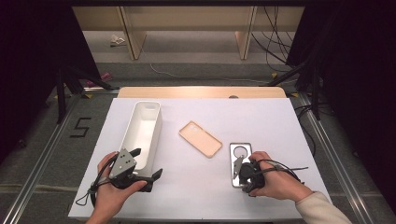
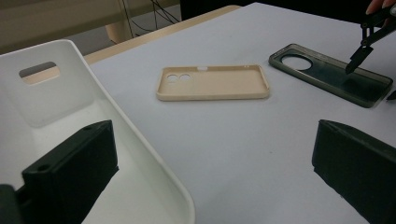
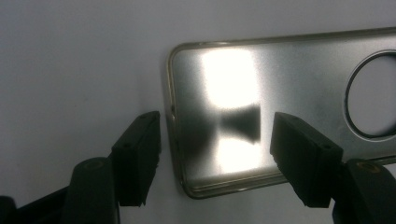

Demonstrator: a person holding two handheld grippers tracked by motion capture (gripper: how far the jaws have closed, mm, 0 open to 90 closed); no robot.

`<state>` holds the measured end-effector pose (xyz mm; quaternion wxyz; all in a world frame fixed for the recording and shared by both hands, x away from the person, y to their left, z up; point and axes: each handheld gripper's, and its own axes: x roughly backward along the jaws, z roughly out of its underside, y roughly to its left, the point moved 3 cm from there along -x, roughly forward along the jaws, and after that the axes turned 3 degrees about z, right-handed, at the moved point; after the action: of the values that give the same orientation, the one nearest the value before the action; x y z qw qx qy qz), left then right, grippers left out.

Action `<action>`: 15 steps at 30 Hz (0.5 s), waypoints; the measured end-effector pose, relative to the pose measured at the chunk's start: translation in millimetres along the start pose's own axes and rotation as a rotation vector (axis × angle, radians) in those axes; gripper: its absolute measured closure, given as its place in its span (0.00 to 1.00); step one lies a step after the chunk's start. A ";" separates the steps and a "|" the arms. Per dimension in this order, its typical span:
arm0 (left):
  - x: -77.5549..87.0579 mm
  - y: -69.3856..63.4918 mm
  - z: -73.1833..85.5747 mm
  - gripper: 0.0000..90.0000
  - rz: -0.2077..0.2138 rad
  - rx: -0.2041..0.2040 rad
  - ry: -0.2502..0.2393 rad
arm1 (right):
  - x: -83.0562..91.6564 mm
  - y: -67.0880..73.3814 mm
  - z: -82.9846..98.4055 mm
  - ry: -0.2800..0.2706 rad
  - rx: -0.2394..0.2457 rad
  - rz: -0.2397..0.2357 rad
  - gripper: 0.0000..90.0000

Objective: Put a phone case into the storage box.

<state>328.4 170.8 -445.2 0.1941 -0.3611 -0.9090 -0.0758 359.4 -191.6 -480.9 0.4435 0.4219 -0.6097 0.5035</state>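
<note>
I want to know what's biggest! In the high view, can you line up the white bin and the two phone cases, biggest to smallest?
1. White bin.
2. Tan phone case and dark phone case: they look alike in size, so no ranking.

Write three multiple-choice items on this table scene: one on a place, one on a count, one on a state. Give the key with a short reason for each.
1. Where does the tan phone case lie?
A. inside the white bin
B. between the white bin and the dark clear case
C. on the floor

2. How many phone cases are on the table?
A. one
B. two
C. four

3. How does the right gripper stand at the dark clear case?
A. jaws open, astride its near edge
B. clamped on it, lifted
C. inside the bin

Key: B, it lies flat mid-table between them; B, one tan, one dark clear; A, gaps show between pads and rim, case flat.
</note>
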 end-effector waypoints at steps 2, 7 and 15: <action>0.0 0.0 -0.1 0.00 -0.001 0.000 -0.002 | -0.8 -0.6 -2.1 -0.003 0.018 0.002 0.39; -0.1 -0.1 -0.1 0.00 0.000 -0.005 0.002 | -1.3 0.0 -5.2 0.012 0.025 0.003 0.41; -0.7 0.5 0.8 0.00 -0.003 -0.005 0.007 | -2.6 0.0 -8.7 0.020 0.038 -0.002 0.43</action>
<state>329.0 170.9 -446.2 0.1963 -0.3598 -0.9086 -0.0799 361.1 -182.8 -482.5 0.4419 0.4261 -0.5950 0.5188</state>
